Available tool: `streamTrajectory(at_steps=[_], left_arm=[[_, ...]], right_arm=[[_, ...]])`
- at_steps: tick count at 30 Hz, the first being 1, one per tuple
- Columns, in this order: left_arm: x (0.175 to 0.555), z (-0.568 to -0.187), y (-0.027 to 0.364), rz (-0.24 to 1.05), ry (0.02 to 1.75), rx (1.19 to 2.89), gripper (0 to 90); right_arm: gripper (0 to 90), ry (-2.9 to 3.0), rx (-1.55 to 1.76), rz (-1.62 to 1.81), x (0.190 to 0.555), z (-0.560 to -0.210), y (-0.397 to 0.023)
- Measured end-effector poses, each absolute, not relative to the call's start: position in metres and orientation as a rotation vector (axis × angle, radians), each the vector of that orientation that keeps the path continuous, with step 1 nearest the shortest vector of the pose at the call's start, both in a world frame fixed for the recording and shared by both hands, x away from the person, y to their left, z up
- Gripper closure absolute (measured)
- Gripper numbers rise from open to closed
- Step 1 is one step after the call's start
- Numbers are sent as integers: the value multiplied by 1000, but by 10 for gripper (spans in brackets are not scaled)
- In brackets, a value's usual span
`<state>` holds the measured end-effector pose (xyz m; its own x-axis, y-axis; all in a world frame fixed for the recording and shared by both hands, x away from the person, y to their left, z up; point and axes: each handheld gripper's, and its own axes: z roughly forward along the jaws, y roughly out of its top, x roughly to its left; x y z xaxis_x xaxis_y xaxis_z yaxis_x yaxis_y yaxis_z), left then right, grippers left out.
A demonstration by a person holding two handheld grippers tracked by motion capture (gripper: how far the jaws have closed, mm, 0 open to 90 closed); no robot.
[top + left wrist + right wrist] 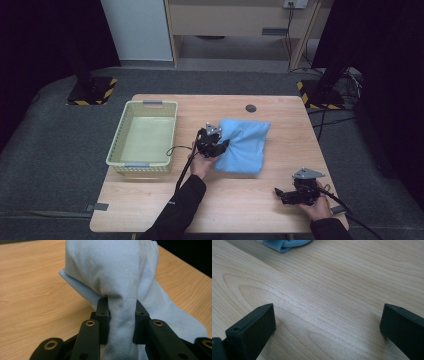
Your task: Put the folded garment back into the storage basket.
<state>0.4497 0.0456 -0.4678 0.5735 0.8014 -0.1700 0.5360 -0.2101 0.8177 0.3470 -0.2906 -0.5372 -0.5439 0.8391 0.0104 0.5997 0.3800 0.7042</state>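
While it lies near the middle of the surface (150,200), the blue cloth (242,145) shows us a soft, matte weave, pale sky blue, folded over itself into a loose, puffy rectangle with rounded corners. Its left edge is gathered into a thick bunched fold, and the left gripper view has that fold running down between the two black jaws, creased lengthwise and pulled up off the wood while the rest of the fabric drapes away behind. We see the left claw (223,145) clamped on this bunch at the cloth's left side. Left of the cloth stands a pale green basket (123,134) with a slatted wall. At the near right corner we find the right claw (278,194) resting low over bare wood, its jaws spread wide with nothing between them, well apart from the cloth.
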Motion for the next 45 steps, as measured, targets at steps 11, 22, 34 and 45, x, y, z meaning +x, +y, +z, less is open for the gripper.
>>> streamTrajectory(at_steps=[11, 22, 34, 45], left_arm=[[437, -439, 53, 385, 1013, 1909, 728], [427, -416, 82, 420, 1028, 1902, 727], [405, -394, 115, 460, 1017, 1885, 727], [393, -386, 133, 475, 1006, 1854, 727]], right_arm=[[3, 2296, 1254, 953, 347, -537, -291], [3, 2296, 1254, 953, 347, -537, -291], [3, 2296, 1254, 953, 347, -537, -291], [3, 2295, 1254, 953, 347, -537, -291]])
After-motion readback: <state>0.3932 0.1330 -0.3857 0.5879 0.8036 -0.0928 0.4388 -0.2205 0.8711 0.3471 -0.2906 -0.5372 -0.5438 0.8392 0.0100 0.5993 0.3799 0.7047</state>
